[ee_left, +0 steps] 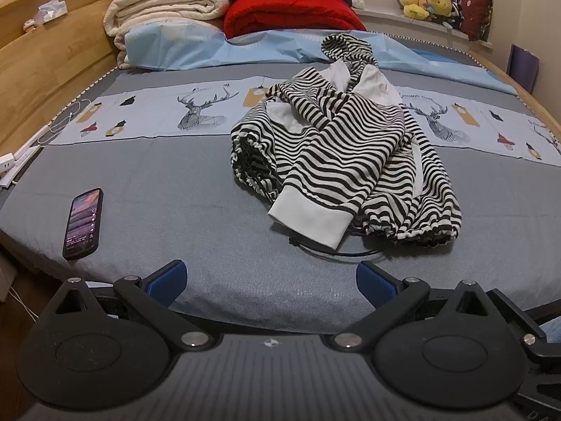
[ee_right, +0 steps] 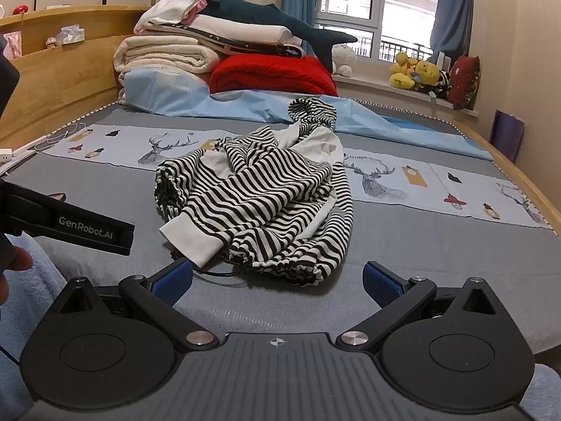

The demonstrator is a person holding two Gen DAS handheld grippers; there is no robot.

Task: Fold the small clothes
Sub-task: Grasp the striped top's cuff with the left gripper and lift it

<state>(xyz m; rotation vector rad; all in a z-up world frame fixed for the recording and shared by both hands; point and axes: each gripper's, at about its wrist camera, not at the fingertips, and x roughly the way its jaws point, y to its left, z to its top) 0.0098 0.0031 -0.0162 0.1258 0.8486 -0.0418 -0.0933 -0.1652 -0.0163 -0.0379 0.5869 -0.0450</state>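
A small black-and-white striped hooded top [ee_left: 343,151] lies crumpled on the grey bed sheet [ee_left: 182,175], hood toward the far side, one white cuff [ee_left: 312,217] and a black drawstring toward me. It also shows in the right wrist view [ee_right: 266,203]. My left gripper [ee_left: 271,280] is open and empty, held back from the cuff near the bed's front edge. My right gripper [ee_right: 278,280] is open and empty, just short of the garment's hem; its left blue pad [ee_right: 173,280] is close to the cuff [ee_right: 191,242].
A phone [ee_left: 83,222] lies on the sheet at the front left. Folded blankets [ee_left: 164,7] and a red one [ee_left: 291,14] are stacked at the headboard end over a blue cover [ee_left: 196,45]. Plush toys [ee_left: 426,1] sit on the window sill. The left gripper's body [ee_right: 70,226] shows at the left.
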